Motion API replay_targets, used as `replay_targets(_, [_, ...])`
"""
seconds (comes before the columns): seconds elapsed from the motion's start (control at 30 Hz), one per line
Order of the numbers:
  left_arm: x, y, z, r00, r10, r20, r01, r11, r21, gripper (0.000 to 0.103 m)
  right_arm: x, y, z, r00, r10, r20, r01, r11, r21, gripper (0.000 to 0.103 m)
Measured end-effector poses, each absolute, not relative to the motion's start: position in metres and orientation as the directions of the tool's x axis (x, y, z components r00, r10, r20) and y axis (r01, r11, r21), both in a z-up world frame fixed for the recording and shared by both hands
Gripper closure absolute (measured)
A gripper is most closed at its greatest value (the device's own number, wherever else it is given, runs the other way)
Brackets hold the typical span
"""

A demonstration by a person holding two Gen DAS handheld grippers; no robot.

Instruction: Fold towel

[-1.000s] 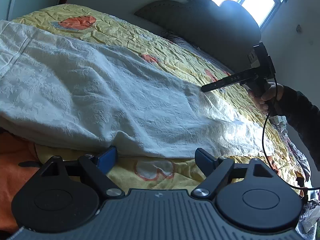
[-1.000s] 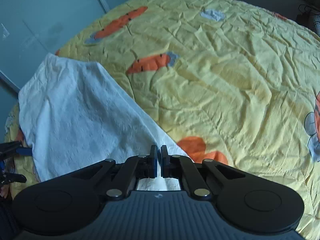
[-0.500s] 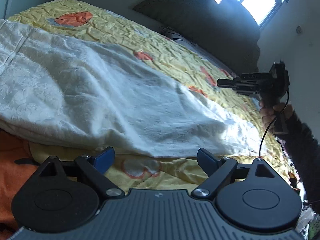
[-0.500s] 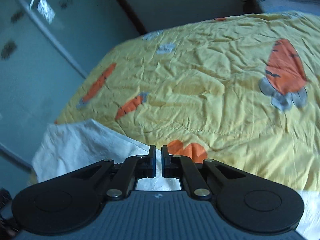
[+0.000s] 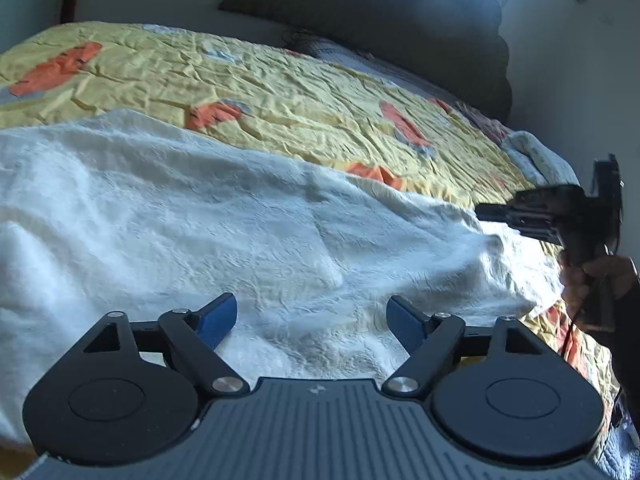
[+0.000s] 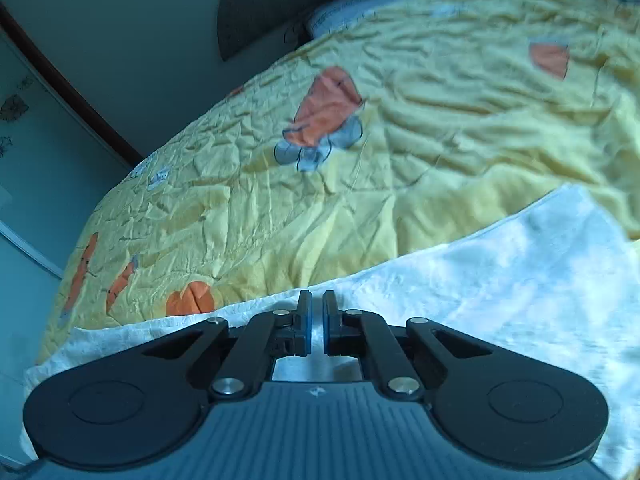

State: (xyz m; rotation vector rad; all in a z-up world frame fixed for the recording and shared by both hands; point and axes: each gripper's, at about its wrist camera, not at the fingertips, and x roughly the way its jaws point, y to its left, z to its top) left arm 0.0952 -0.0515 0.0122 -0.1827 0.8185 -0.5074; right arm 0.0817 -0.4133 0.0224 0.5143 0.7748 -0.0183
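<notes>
White towel [image 5: 224, 232] spread lengthwise on yellow carrot-print bedspread [image 5: 280, 92], rumpled, one ridge running across the middle. Dark headboard [image 5: 400, 12] at far end of bed.

Left gripper [image 5: 310, 316]: blue pads wide apart, jaws just narrowed a little, nothing pressed between them; poised over the near edge of the towel, terry visible in the gap.

Right gripper [image 6: 315, 326]: fingers drawn together; seen from left wrist view at the right end of the towel, near the cloth. Whether a fold of towel is pinched there: cannot tell, only a thin pale strip visible between the pads. Hand [image 5: 588, 280] around its handle.

Step judged: taking hold of the near long edge before folding.

To do well:
- lower left pads astride the hem, not mid-panel; close on one layer only.
- match both grips on the same edge, keep it taut between them.
- lift enough to clear the ridge, carry over to far edge, align corners before release.

Risk: bedspread pinched together with towel.
</notes>
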Motion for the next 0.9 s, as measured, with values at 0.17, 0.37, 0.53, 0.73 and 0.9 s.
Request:
replay_targets(0.17, [0.059,0.015,0.036,0.720,-0.376,-0.583,0.187,0.914,-0.359,0.013,0.040,-0.387,0.013,0.648,0.145,-0.748,0.064,0.968,0.243,0.061])
replay_targets(0.37, [0.013,0.137,0.043,0.817,-0.024,-0.575,-0.305,0.829,-0.469,0.013,0.021,-0.396,-0.003,0.715,0.119,-0.689,0.062,0.971,0.232,0.036])
replay_targets(0.53, [0.010,0.226,0.033,0.777,0.070,-0.626,-0.536,0.596,-0.598,0.011,0.029,-0.364,-0.010,0.698,0.055,-0.714,-0.003,0.997,0.074,0.013])
replay_targets(0.73, [0.042,0.244,0.020,0.787,-0.019,-0.617,-0.518,0.524,-0.676,0.011,0.030,-0.357,-0.015,0.700,0.040,-0.713,0.005,0.998,0.062,0.000])
replay_targets(0.9, [0.048,0.239,0.023,0.805,-0.044,-0.591,-0.489,0.515,-0.704,0.011,0.027,-0.359,-0.016,0.715,0.044,-0.698,0.005,0.998,0.069,0.000])
